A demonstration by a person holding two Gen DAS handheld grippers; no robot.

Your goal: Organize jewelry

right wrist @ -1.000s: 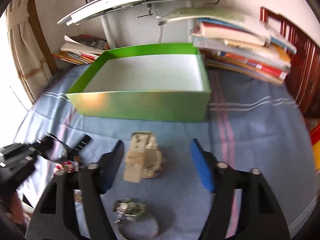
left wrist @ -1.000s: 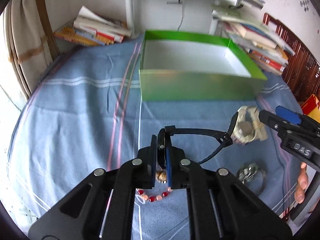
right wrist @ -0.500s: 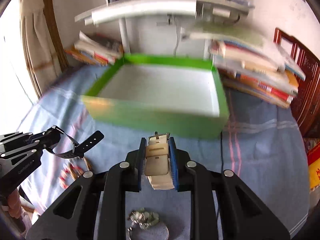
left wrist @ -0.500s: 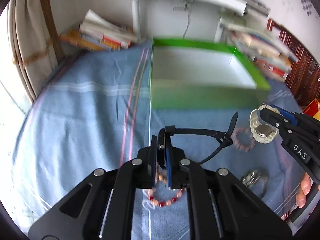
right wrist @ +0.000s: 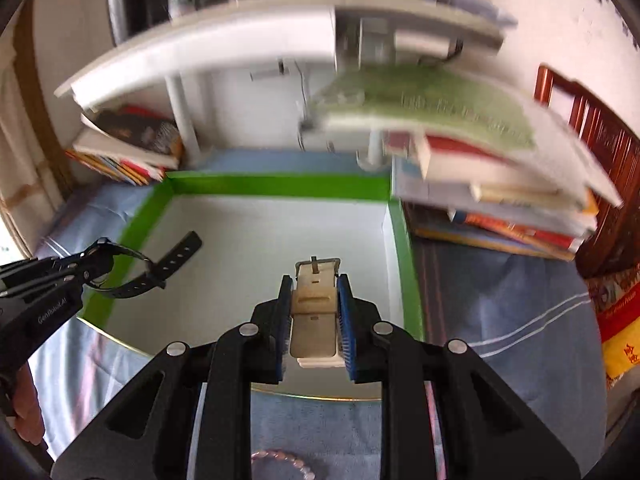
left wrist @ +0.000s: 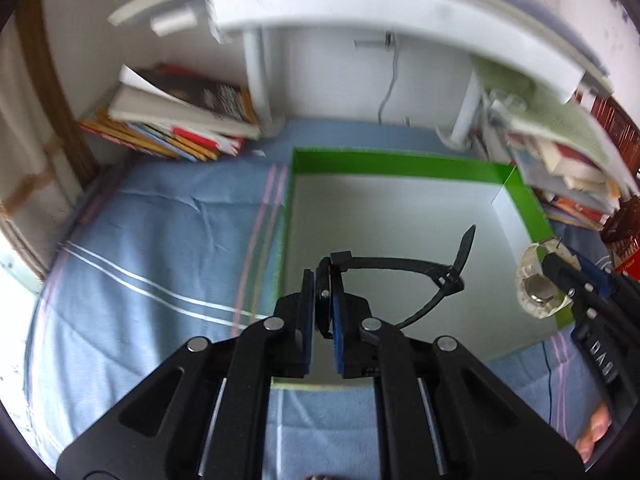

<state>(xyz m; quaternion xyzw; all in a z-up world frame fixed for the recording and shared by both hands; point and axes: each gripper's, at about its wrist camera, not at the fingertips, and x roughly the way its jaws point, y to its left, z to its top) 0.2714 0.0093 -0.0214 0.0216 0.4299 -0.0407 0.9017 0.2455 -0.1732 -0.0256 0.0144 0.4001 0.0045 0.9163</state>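
Both grippers hang over the green box (left wrist: 400, 168), which sits on the blue striped cloth (left wrist: 160, 240). The left gripper (left wrist: 322, 280) is clamped on a black watch (left wrist: 400, 266) — its strap loops out above the box's white floor. The right gripper (right wrist: 314, 300) pinches a cream watch (right wrist: 314, 312) by its band, also above the box interior.

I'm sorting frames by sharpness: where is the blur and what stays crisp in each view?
Left wrist view: shelf and book stack smear, while the left gripper and black watch stay crisp. Right wrist view: books streak; right gripper and cream watch are sharp. Both bow at the edges.
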